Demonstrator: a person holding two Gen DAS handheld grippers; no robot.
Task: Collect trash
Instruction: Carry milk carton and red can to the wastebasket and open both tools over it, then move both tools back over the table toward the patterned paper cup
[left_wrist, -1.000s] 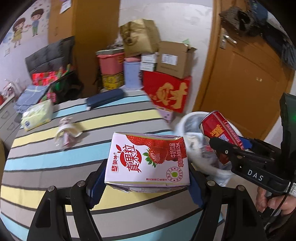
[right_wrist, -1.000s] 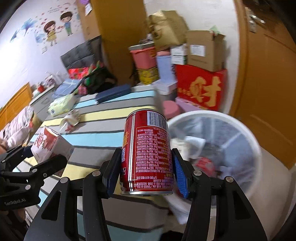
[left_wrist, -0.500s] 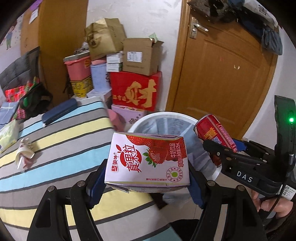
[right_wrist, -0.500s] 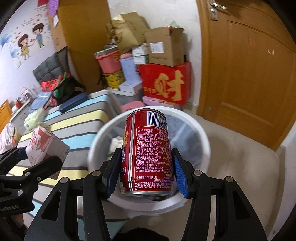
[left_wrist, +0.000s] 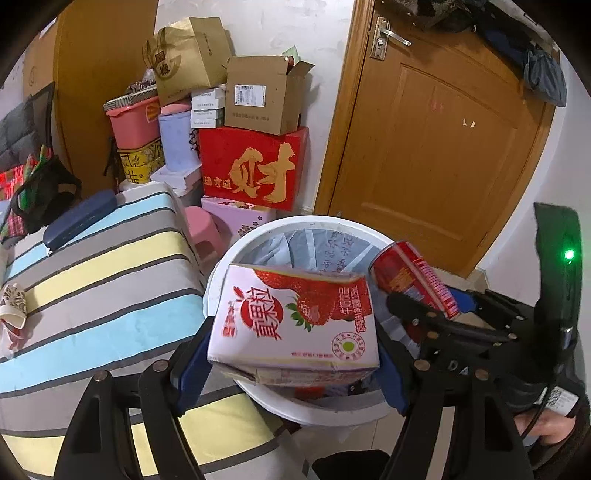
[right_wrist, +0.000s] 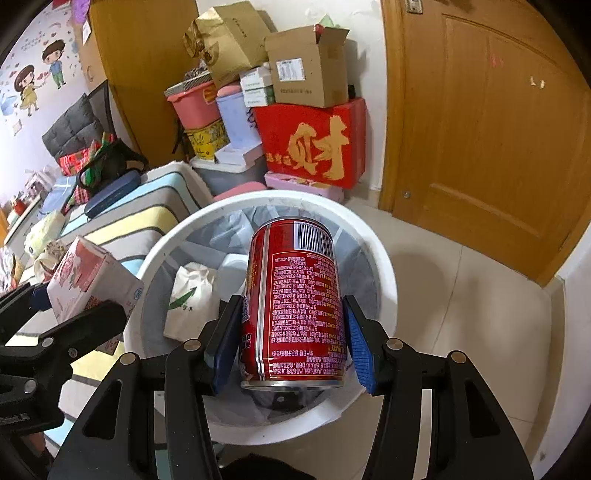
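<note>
My left gripper (left_wrist: 291, 369) is shut on a pink strawberry milk carton (left_wrist: 295, 317) and holds it over the near rim of a round white trash bin (left_wrist: 332, 225). My right gripper (right_wrist: 291, 347) is shut on a red drink can (right_wrist: 295, 302), held above the open bin (right_wrist: 384, 266). The bin has a grey liner and holds a white bag (right_wrist: 192, 295) and other trash. The can (left_wrist: 413, 280) and right gripper also show in the left wrist view, and the carton (right_wrist: 88, 280) shows at the left of the right wrist view.
A striped table (left_wrist: 103, 280) stands left of the bin, with a dark blue case (left_wrist: 81, 218) and crumpled wrapper (left_wrist: 13, 306) on it. Stacked boxes (left_wrist: 255, 166) and a pink stool (left_wrist: 201, 229) lie behind the bin. A wooden door (left_wrist: 436, 140) is at the right.
Both grippers have moved right from over the striped table to above the trash bin, still holding the carton and the can. The can now tilts more over the bin.
</note>
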